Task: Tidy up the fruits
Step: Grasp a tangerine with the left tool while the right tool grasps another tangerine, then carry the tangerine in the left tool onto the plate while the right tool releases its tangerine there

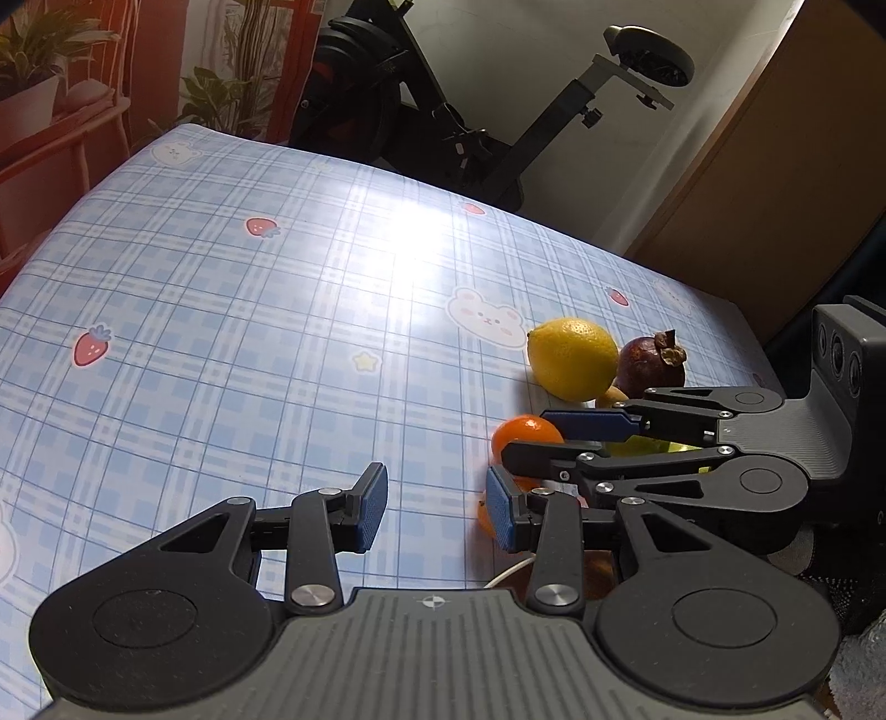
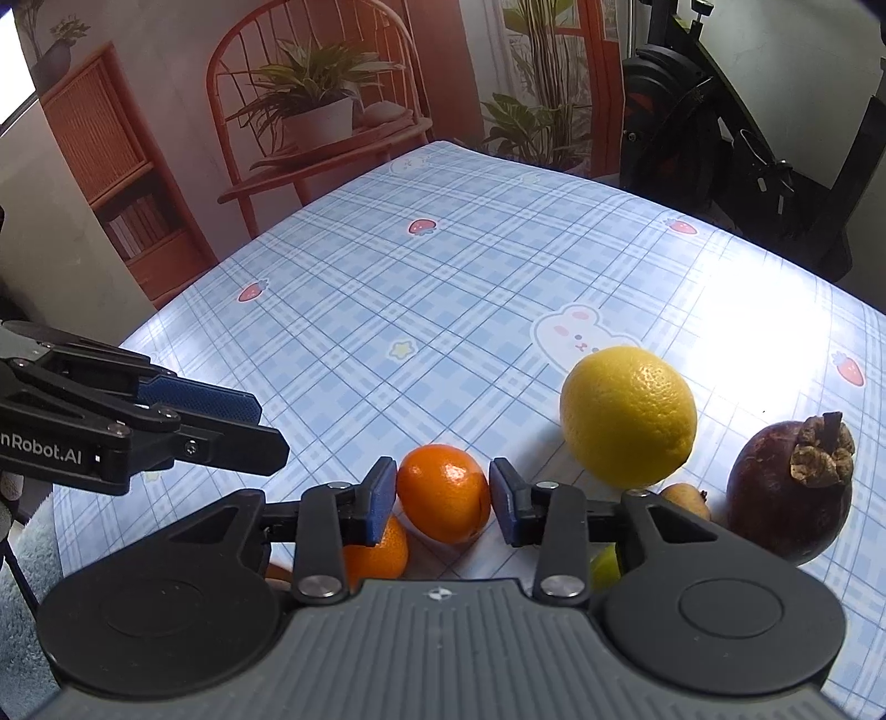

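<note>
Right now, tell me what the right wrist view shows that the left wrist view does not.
Only the right wrist view shows the right gripper straddling the upper orange, pads at its sides, and the potted plant on the red chair. Only the left wrist view shows the left gripper with nothing between its fingers, and the exercise bike's saddle. Both show the lemon, mangosteen, a second orange and the checked tablecloth.

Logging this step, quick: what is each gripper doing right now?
Left gripper: open, nothing between its pads.
Right gripper: around the upper orange; cannot tell whether the pads press it.
</note>
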Demonstrator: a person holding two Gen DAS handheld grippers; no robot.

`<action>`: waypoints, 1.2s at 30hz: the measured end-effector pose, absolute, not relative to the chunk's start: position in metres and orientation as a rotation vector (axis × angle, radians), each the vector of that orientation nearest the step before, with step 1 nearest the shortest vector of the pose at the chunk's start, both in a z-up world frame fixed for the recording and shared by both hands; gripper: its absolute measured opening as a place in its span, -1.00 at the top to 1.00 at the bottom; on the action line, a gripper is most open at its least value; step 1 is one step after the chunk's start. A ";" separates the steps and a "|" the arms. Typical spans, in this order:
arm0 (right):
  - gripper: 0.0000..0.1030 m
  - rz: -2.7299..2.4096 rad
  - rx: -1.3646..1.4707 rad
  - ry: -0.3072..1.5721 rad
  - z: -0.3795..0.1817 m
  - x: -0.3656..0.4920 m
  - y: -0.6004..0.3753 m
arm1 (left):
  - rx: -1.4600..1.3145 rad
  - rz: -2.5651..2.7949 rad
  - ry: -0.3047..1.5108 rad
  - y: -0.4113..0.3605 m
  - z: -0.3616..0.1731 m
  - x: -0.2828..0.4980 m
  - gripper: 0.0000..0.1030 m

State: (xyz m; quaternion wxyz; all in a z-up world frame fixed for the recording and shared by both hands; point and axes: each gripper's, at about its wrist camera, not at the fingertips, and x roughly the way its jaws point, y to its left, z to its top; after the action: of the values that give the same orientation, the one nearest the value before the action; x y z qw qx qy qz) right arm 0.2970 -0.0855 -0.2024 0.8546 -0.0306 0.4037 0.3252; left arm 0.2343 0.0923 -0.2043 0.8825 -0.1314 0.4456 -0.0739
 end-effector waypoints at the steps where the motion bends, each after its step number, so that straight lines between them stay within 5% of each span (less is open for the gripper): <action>1: 0.24 0.680 -0.054 0.839 -0.200 0.295 -0.088 | -0.274 -0.159 0.932 0.091 -0.205 0.235 0.19; 36: 0.24 0.523 0.121 0.732 -0.175 0.206 -0.187 | -0.286 -0.213 1.008 0.034 -0.225 0.260 0.26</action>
State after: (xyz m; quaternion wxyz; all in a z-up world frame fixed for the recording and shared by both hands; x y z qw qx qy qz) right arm 0.2062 -0.1873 -0.1748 0.8987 0.0586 0.3535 0.2527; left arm 0.2599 0.0339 -0.2247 0.8604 -0.1363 0.4804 -0.1017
